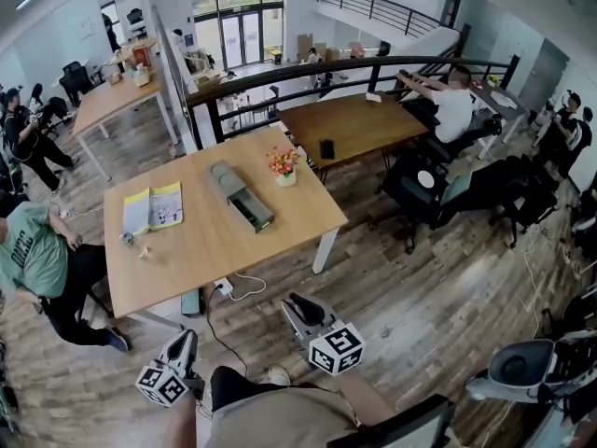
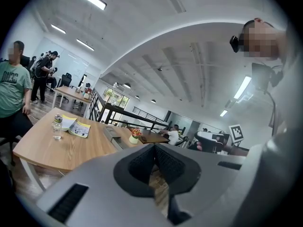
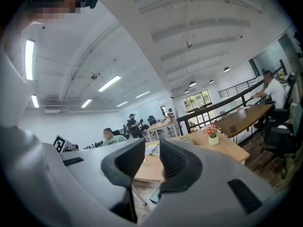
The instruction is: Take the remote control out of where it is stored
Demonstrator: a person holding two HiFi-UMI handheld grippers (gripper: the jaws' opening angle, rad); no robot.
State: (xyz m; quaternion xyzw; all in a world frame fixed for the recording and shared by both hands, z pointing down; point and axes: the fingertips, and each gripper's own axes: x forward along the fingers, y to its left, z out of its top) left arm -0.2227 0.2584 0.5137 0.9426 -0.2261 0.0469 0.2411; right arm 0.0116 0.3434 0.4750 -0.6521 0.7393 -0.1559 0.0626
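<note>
A grey storage box (image 1: 227,179) lies on the light wooden table (image 1: 187,259), with its dark drawer (image 1: 252,210) pulled out toward me. I cannot make out a remote control inside it. I stand well back from the table on the wooden floor. My left gripper (image 1: 182,348) hangs low at the left, its jaws shut and empty, as the left gripper view (image 2: 154,148) shows. To its right, my right gripper (image 1: 303,308) points at the table, its jaws (image 3: 152,145) drawn together on nothing.
On the table are a small flower pot (image 1: 284,166), an open booklet (image 1: 152,207) and a little bottle (image 1: 127,239). A cable (image 1: 238,287) trails off the table's near edge. A seated person (image 1: 33,255) is at its left end. A brown table (image 1: 354,124) stands behind.
</note>
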